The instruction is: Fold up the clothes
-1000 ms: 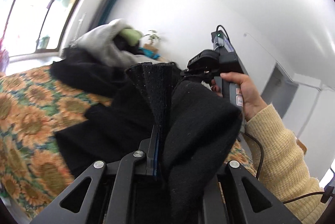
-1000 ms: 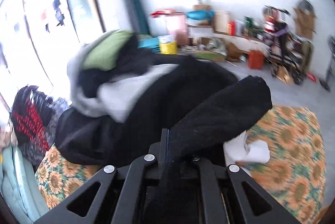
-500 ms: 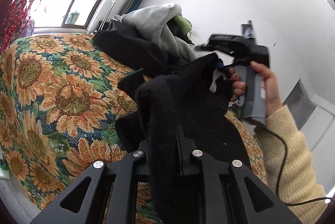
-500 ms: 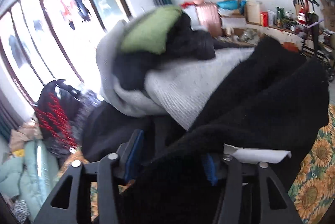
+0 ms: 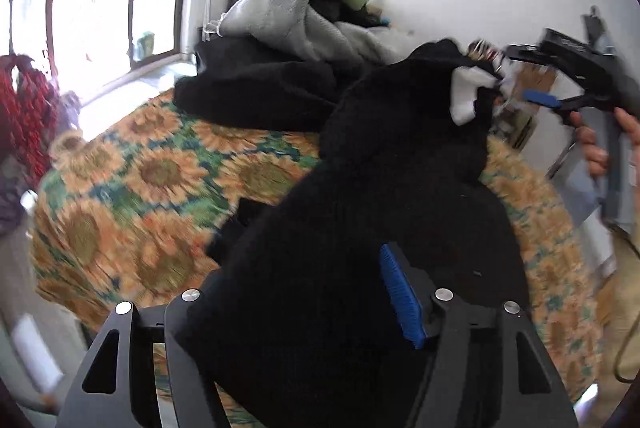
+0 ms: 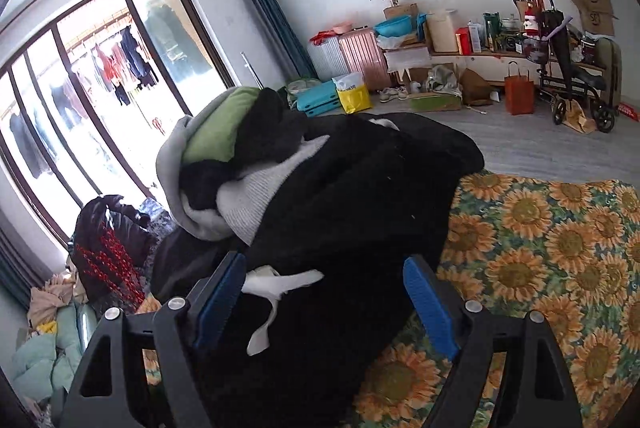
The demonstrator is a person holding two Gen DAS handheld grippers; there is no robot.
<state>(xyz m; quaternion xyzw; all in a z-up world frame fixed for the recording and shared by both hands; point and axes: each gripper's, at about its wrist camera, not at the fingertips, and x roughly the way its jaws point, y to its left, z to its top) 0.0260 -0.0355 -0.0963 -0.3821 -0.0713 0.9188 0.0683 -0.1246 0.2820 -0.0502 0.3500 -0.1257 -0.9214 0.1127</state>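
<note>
Black knitted garment [image 6: 344,211] with white label [image 6: 280,280] lies bunched on sunflower-print bed cover [image 6: 560,248], against heap of grey, green and black clothes [image 6: 224,155] near its far edge; left gripper [image 5: 304,308] and right gripper [image 6: 324,300] jaws opening wide, cloth loose between them

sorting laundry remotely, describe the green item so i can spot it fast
Start at the sunflower-print cover, then the heap of clothes at its window end. The green garment sits at the top, cupped by a grey hoodie; everything around it is black or grey.

Left gripper [image 5: 304,308], right gripper [image 6: 324,296]: fingers opening, tilted down.
</note>
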